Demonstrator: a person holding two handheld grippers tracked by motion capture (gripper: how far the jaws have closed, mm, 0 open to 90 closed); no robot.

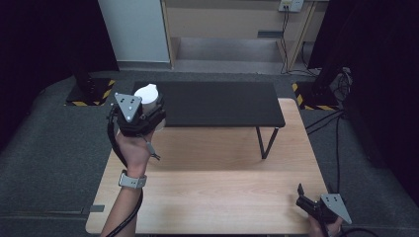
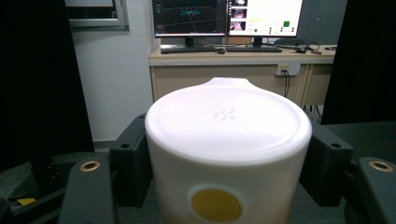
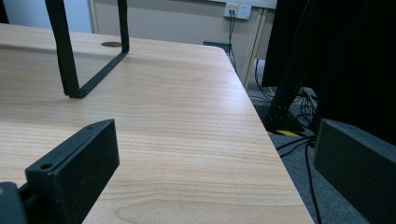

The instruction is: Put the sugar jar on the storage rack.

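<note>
Jaws of the left gripper stand closed against both sides of a smooth white plastic cylindrical container with a flat top and a yellow round mark low on its wall. In the high view it is held raised near the left end of the black low shelf on thin metal legs, at about the shelf's front edge. The right gripper rests low at the near right corner of the pale wooden table, jaws wide apart with nothing between them.

Risks noted:
- The container wall looks glossy and the pads bear on its sides alone; a slack squeeze or a quick tilt could let it slide down out of the grip.
- The shelf's front edge lies just beside the held container; a low approach could knock the base against it.
- One jaw of the right gripper overhangs the table's right edge; a careless sweep could carry it off the side toward the floor cables.

Room to move: the shelf top appears bare across its length, and the table in front of it is open. The shelf leg stands right of centre, well apart from both grippers.
</note>
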